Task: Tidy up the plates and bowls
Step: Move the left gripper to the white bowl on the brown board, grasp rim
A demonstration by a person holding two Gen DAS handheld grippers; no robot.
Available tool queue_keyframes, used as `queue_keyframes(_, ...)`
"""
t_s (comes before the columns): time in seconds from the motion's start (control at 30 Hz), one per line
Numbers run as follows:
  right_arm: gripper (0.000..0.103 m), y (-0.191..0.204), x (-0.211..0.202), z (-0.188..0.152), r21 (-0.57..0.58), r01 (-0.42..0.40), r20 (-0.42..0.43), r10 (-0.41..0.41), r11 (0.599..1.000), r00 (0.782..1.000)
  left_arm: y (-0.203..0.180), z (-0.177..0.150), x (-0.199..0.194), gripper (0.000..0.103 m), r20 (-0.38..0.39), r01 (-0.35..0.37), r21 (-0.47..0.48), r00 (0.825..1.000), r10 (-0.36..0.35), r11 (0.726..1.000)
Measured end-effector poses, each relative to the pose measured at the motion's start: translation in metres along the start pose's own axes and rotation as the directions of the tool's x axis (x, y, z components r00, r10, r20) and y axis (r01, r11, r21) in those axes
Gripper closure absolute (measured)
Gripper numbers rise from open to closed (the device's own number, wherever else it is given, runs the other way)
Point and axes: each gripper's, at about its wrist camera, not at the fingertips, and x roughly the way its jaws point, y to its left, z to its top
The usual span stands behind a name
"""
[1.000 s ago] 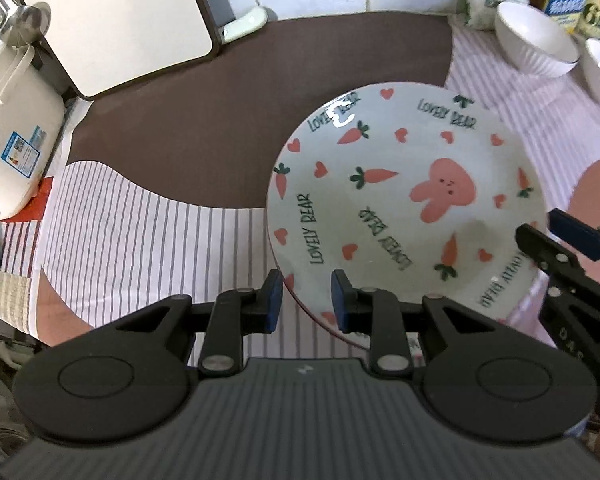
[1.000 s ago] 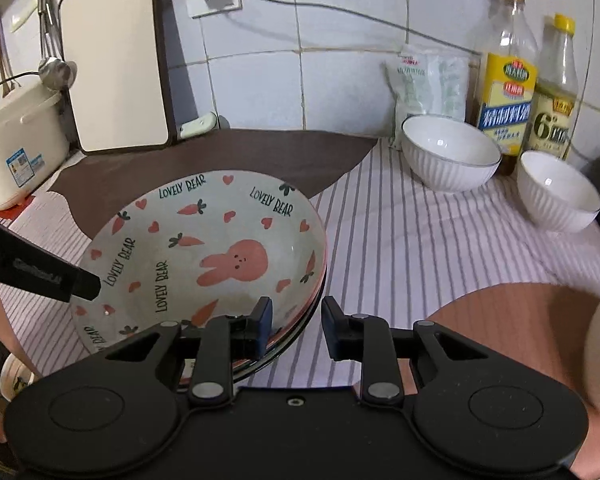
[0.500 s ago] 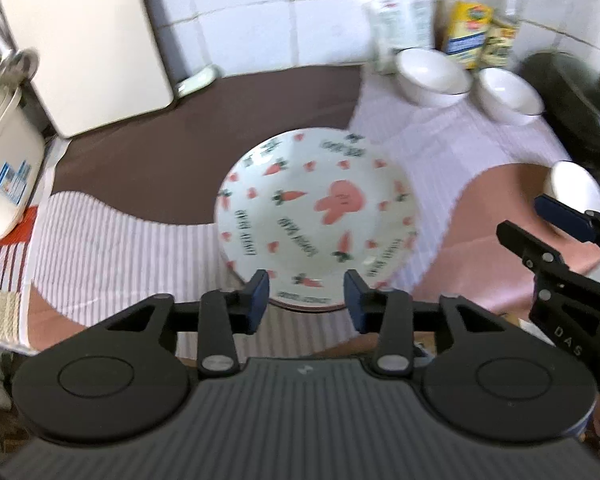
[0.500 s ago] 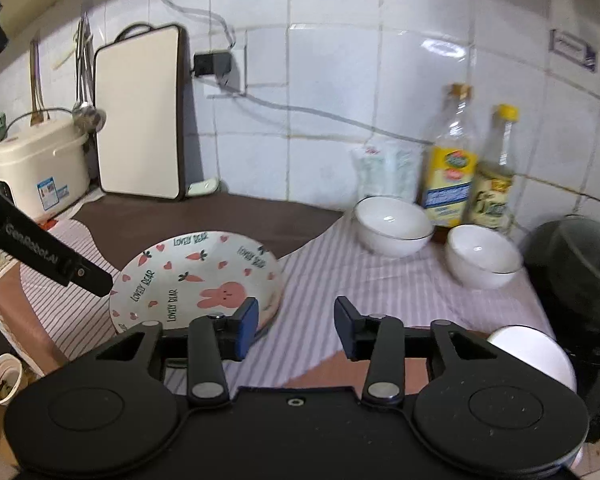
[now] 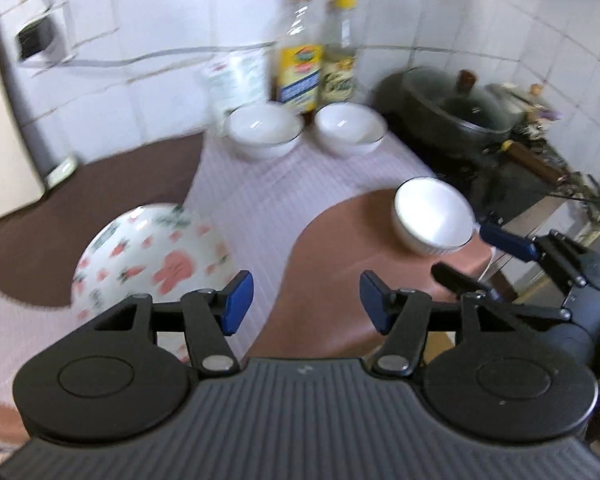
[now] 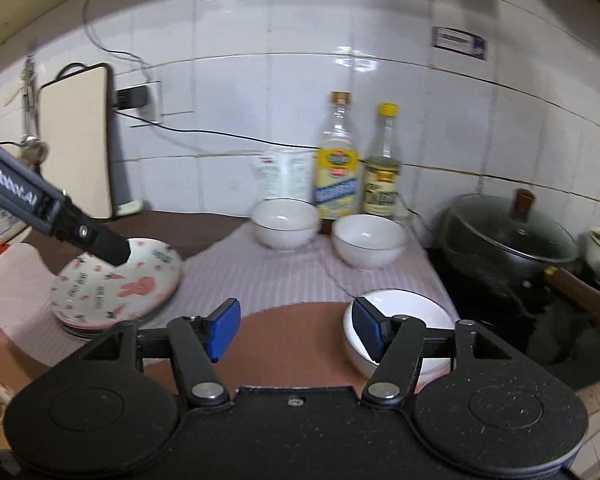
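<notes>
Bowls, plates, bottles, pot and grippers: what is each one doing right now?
Bunny plate: on top of a plate stack, nothing on it.
Two back bowls: upright, side by side, empty.
Near bowl: upright, alone, looks empty.
Two bottles: standing, caps on.
Pot: lid on.
Left gripper: open, holding nothing.
Right gripper: open, holding nothing.

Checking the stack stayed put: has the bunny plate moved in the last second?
No. The bunny plate still sits left of the two bowls by the bottles; only the cameras pulled back.
</notes>
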Motion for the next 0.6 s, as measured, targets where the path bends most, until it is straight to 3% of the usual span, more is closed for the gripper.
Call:
queue_keyframes(0.2,0.031,-0.031,0.013,-0.022,0.064,0.08,-0.009,-0.08,0.995,0.997,-0.027,0.002,0.03,0.039,0.026,0.058,0.03,0.998,-0.059,0.998)
queue_keyframes(0.43,0.031,-0.056,0.04,-0.044,0.074,0.137,-0.046,-0.133,0.988,0.99,-0.04,0.011,0.079,0.038,0.047,0.16,-0.019,0.986,-0.159,0.987)
queue_keyframes(0.6,0.03,-0.068,0.062,-0.062,0.093,0.159,-0.096,-0.15,0.983,0.984,-0.055,0.018,0.113,0.038,0.076,0.17,-0.016,0.983,-0.169,0.985)
